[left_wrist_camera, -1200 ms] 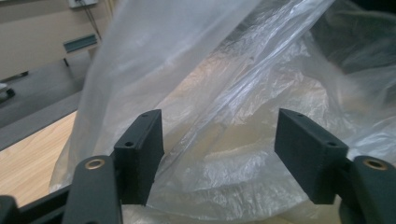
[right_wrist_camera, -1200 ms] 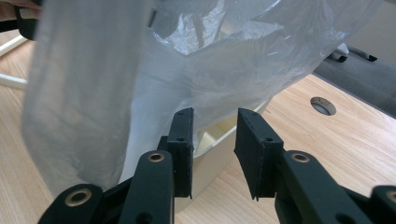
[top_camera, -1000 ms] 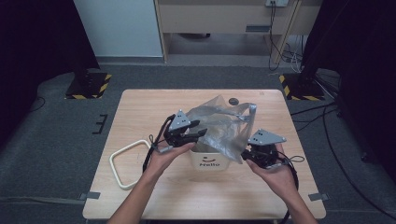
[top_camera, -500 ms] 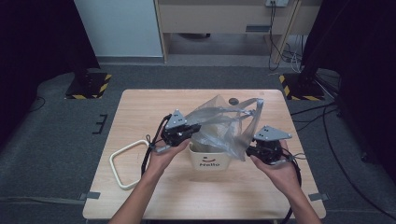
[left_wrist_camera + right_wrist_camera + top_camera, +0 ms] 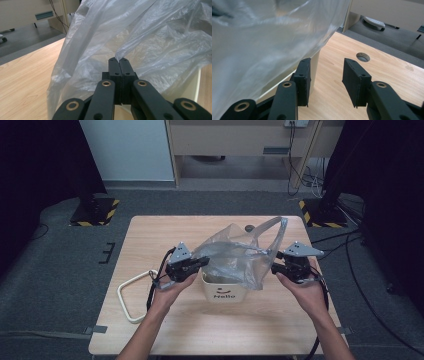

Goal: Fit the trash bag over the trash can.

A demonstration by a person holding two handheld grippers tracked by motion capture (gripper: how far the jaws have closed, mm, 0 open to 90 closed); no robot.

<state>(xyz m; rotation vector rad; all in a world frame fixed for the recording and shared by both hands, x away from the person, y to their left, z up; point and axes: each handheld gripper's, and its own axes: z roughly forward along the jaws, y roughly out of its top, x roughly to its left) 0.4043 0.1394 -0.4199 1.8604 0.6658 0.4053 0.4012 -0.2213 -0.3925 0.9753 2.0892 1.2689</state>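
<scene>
A: On the wooden table [image 5: 165, 227], what is different from one second ago?

B: The left gripper [image 5: 200, 263] had its jaws apart on the clear plastic bag [image 5: 240, 255]; they are now pressed together, and a fold of the film is pinched between them [image 5: 119, 61]. The right gripper [image 5: 275, 268] was against the bag's side before. It has drawn a little away to the right, and its jaws have just been opening. Nothing is between them now.

A: Where is the bag compared to the two grippers?

B: It stands over the small white bin [image 5: 223, 290] with the word "Hello", between the two grippers. The film touches the left gripper at the pinch. In the right gripper view the bag [image 5: 262, 45] hangs just beside the left-hand jaw, and I cannot tell if it touches the pad. One handle loop rises toward the far right corner.

A: And the room around?

B: The bin is near the middle of the table, well apart from all edges. A white loop-shaped handle [image 5: 131, 292] lies near the left edge, beside the left forearm. A round cable hole [image 5: 248, 228] is behind the bag. Bare wood is in front of the bin and on the far left.
</scene>
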